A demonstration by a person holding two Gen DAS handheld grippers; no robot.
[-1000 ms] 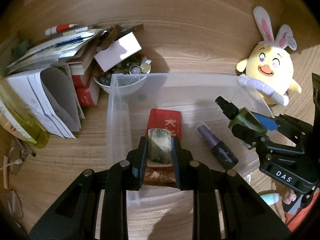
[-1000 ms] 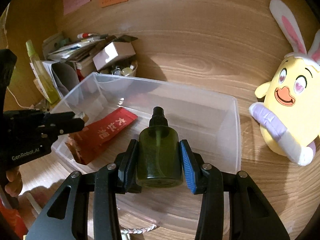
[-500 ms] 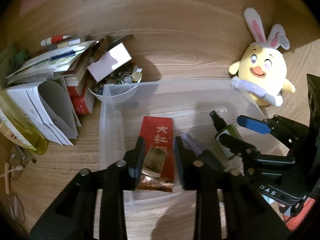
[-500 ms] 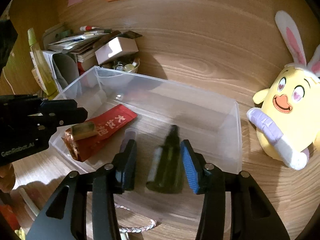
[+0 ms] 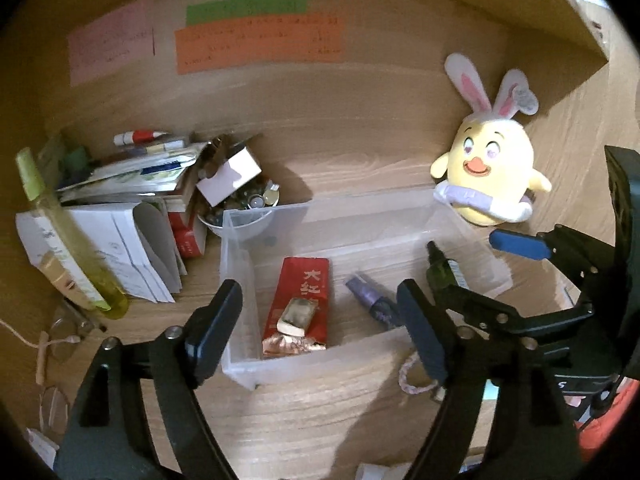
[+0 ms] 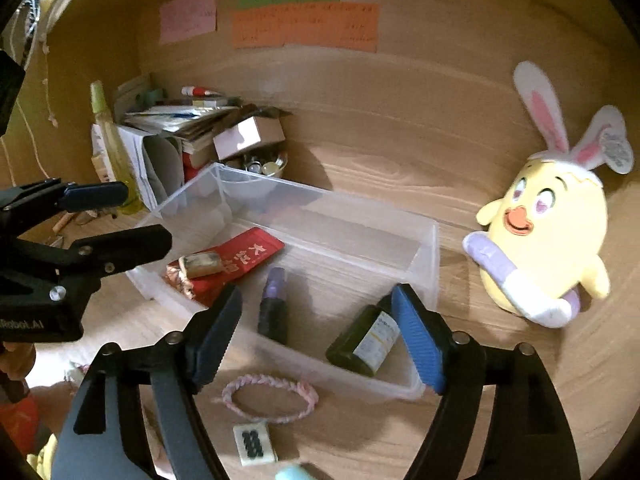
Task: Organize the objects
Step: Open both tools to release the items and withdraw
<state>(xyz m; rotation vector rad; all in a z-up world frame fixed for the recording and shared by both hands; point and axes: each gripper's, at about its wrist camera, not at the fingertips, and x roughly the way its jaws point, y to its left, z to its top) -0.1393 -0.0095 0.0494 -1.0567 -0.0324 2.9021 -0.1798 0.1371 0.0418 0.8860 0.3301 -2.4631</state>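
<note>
A clear plastic bin [image 5: 240, 240] [image 6: 424, 256] sits on the wooden desk. In it lie a red packet [image 5: 306, 292] [image 6: 248, 254], a small pale block [image 5: 298, 314] [image 6: 200, 264] on top of the packet, a purple spray bottle [image 5: 370, 304] [image 6: 274, 304] and a green spray bottle [image 5: 440, 270] [image 6: 364, 340]. My left gripper [image 5: 320, 332] is open and empty, above the bin's near edge. My right gripper [image 6: 316, 336] is open and empty over the bin's right end, the green bottle lying just below it.
A yellow bunny-eared plush [image 5: 490, 176] [image 6: 548, 224] stands right of the bin. A stack of papers and boxes [image 5: 132, 200] and a bowl of small items [image 5: 240, 212] crowd the back left. A pink braided bracelet [image 6: 270, 396] and a mahjong tile [image 6: 254, 442] lie in front of the bin.
Both grippers opened and pulled back and up. The left let the pale block drop onto the red packet; the right let the green bottle fall on its side in the bin.
</note>
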